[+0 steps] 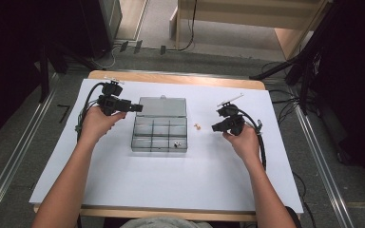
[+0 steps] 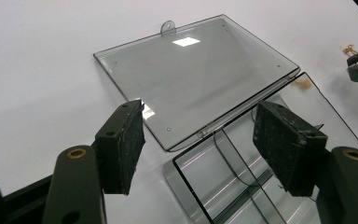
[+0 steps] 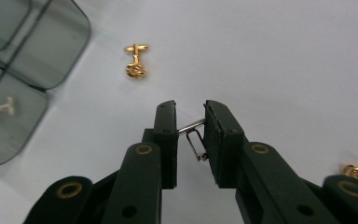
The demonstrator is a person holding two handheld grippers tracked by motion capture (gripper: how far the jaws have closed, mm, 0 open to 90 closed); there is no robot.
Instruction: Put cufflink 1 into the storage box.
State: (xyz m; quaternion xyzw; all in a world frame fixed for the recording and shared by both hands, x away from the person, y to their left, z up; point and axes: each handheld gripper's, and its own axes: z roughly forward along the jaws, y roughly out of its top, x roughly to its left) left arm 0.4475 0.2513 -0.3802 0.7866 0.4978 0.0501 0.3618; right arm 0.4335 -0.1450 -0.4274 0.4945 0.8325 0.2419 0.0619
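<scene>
Right gripper is clamped on a silver cufflink, over the right half of the table.
Clear box sits mid-table, lid flat open; left gripper hangs spread at its back-left corner, and a gold cufflink lies just right of it.

lab-like recording room: white-covered table, floor rails, stand legs, loose cables.

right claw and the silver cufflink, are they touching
Touching. In the right gripper view the silver cufflink spans the gap of the right claw, its bar ends meeting both pads.
</scene>
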